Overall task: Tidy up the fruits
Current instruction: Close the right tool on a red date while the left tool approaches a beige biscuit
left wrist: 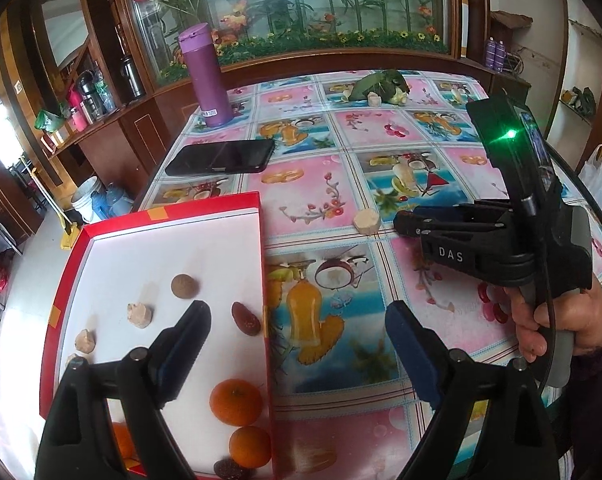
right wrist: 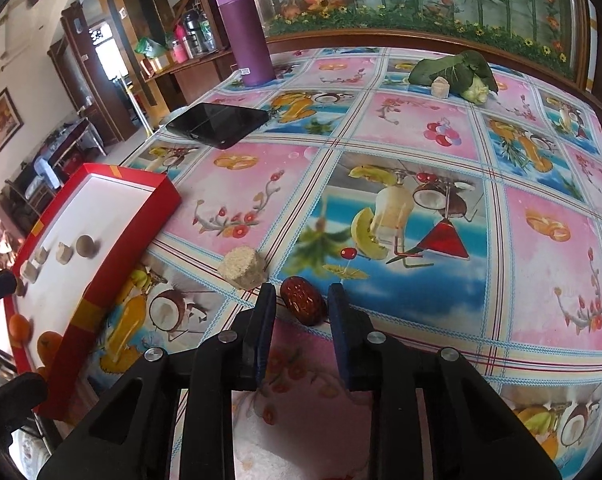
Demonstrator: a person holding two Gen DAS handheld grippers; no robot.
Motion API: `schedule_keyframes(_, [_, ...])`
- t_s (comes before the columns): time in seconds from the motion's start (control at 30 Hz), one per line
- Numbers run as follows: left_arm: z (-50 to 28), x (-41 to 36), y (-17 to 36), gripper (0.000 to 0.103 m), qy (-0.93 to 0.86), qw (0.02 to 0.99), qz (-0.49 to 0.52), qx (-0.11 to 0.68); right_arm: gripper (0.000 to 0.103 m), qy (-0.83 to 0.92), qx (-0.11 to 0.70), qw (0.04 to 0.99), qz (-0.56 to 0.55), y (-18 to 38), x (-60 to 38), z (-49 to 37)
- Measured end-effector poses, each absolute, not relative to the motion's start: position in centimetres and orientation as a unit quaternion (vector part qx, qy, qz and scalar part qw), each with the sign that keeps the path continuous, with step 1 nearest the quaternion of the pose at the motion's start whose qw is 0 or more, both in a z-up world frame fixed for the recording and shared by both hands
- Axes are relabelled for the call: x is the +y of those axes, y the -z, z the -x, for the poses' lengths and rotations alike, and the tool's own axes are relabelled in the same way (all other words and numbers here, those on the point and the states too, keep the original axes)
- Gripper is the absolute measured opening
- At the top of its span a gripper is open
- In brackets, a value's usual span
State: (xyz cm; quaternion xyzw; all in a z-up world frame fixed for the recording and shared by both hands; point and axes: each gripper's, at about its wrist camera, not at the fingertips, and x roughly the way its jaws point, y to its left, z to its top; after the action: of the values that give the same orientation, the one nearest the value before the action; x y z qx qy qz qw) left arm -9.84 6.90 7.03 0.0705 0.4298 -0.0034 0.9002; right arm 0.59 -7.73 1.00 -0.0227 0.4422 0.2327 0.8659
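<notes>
In the left wrist view, the left hand-held gripper (left wrist: 297, 330) is held spread above the shallow red cardboard box (left wrist: 163, 213), where two oranges (left wrist: 236, 401), a wrinkled red date (left wrist: 245, 318) and pale chunks (left wrist: 140, 315) lie.

In the right wrist view, the right hand-held gripper (right wrist: 301, 296) is seen parted around, not pinching, a dark red date (right wrist: 303, 305) on the fruit-patterned desk (right wrist: 541, 320).

Table (right wrist: 441, 128) bears red box (right wrist: 113, 260), phone (right wrist: 217, 124), purple flask (right wrist: 247, 32), date (right wrist: 303, 306).

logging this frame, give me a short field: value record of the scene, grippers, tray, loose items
left gripper: open, empty, over the tray's right edge
right gripper: open around a red date on the tablecloth, not yet closed
red tray: holds oranges, a date, a walnut, pale chunks
loose on table: pale chunk beside the date, leafy vegetable, phone, purple bottle
</notes>
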Motion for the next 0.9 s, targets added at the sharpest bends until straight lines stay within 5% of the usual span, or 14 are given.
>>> schedule_keyframes(0.9, [1.3, 2.2, -3.1, 0.091, -0.005, 0.893, -0.031, 0.448, 0.023, -0.145, 0.446, 0.874, -0.124, -1.7, -16.1, -3.6])
